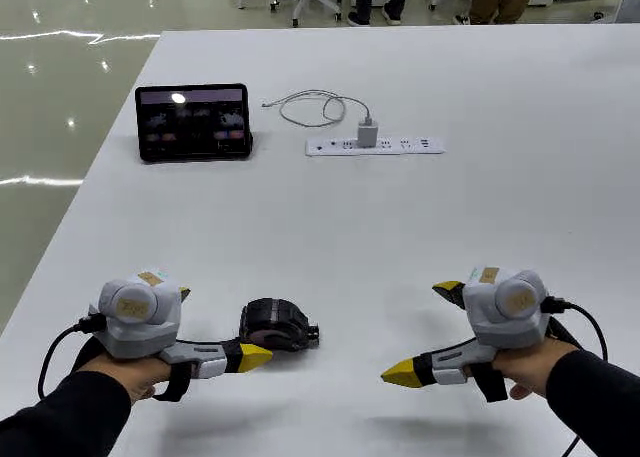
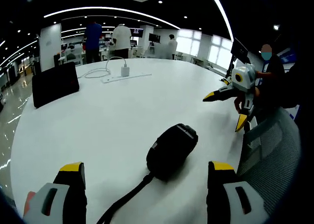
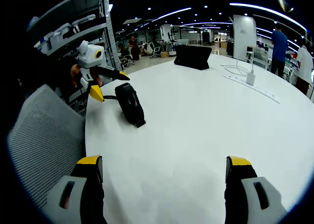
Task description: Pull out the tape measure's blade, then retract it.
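A black tape measure (image 1: 278, 325) lies on the white table (image 1: 400, 227) near the front edge, and no blade shows outside its case. My left gripper (image 1: 220, 324) stands open just left of it, one yellow tip close to the case. In the left gripper view the tape measure (image 2: 171, 149) sits a little ahead of the open left gripper (image 2: 147, 167), its black strap trailing back toward me. My right gripper (image 1: 423, 331) is open and holds nothing, well to the right of the tape measure. From the right gripper (image 3: 164, 161) the tape measure (image 3: 129, 103) lies far ahead beside the left gripper (image 3: 110, 86).
A dark tablet (image 1: 193, 121) stands at the back left of the table. A white power strip (image 1: 375, 146) with a charger and a coiled cable (image 1: 315, 107) lies at the back centre. A grey mesh chair (image 3: 39, 136) is at the table's near edge.
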Motion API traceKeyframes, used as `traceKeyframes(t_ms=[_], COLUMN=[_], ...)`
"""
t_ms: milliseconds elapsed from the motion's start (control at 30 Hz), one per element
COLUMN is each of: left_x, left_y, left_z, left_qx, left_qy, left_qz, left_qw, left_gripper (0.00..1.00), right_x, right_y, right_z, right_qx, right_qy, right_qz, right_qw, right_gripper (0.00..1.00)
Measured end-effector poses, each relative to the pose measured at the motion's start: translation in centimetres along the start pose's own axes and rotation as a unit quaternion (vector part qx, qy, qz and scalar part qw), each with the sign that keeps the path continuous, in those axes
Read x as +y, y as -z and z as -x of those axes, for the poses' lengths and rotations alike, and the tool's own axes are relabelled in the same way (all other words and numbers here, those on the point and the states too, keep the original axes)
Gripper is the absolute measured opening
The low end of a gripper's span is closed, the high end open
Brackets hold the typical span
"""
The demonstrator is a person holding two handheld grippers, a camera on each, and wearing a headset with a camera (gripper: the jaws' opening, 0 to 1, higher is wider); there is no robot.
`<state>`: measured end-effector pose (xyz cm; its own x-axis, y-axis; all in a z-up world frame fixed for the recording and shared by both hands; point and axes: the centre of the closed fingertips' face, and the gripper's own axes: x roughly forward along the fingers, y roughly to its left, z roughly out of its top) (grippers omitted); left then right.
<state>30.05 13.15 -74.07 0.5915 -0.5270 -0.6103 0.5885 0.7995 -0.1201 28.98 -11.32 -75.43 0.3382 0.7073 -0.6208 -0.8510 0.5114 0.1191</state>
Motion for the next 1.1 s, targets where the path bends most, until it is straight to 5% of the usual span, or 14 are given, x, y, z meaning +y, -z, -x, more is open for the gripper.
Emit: traceKeyframes(t_ms=[500,800,1100], left_x=[-0.1,1.0,2.1], left_y=[0.7,1.3,0.8], left_z=[1.7,4.3,6.3], left_qx=[-0.002,-0.009,-0.014], left_qy=[0.01,-0.003,-0.008], left_qz=[-0.001,0.011,0.015], left_qw=[0.9999,0.9999,0.9997], left_gripper=[1.0,1.0,1.0], right_x=[-3.1,-3.7,-4.3], right_y=[2.0,3.9,5.3], right_z=[4.9,8.4,11.3], right_qx=[-0.002,0.003,0.003], right_qy=[0.044,0.062,0.083], right_qz=[-0.007,-0.005,-0.018], right_qw=[0.999,0.9981,0.9964], right_gripper=[1.0,1.0,1.0])
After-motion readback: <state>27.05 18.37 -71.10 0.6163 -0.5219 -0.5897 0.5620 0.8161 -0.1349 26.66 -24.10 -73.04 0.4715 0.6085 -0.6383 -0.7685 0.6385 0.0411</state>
